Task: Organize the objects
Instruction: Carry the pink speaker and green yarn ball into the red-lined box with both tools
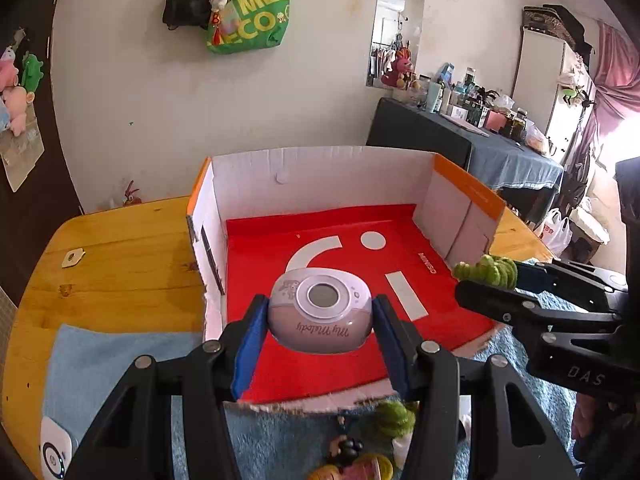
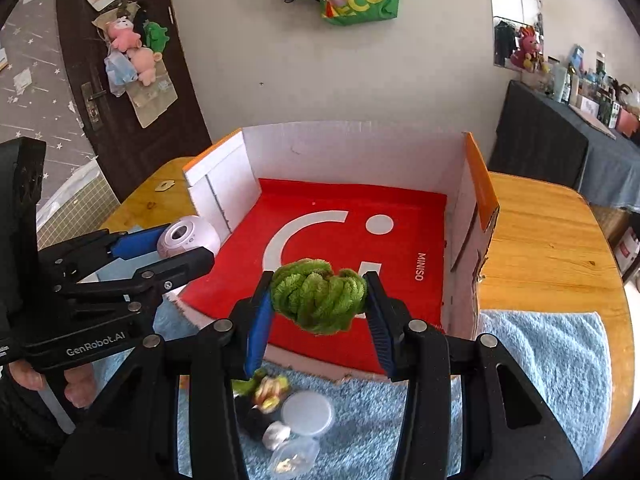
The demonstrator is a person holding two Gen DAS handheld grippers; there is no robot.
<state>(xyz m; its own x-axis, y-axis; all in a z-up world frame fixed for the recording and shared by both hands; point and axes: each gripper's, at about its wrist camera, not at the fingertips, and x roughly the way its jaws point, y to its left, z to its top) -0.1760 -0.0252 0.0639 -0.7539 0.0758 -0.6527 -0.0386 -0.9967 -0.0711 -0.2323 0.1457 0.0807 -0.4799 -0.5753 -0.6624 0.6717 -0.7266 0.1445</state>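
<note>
My left gripper [image 1: 320, 316] is shut on a round lilac My Melody gadget [image 1: 320, 312] and holds it over the front of the open cardboard box [image 1: 320, 168], above its red floor. My right gripper [image 2: 318, 300] is shut on a green chenille bundle [image 2: 318, 300] and holds it over the box's front edge. In the left wrist view the right gripper [image 1: 486, 274] comes in from the right with the green bundle [image 1: 486, 270]. In the right wrist view the left gripper [image 2: 176, 246] and the gadget [image 2: 188, 236] sit at the left.
The box [image 2: 472, 200] stands on a wooden table [image 2: 552, 248]. A light blue towel [image 2: 552, 360] lies in front of it, with small toys [image 2: 264, 396], a clear lid [image 2: 307, 413] and a white device [image 1: 54, 452] on it. A small tag [image 1: 72, 258] lies far left.
</note>
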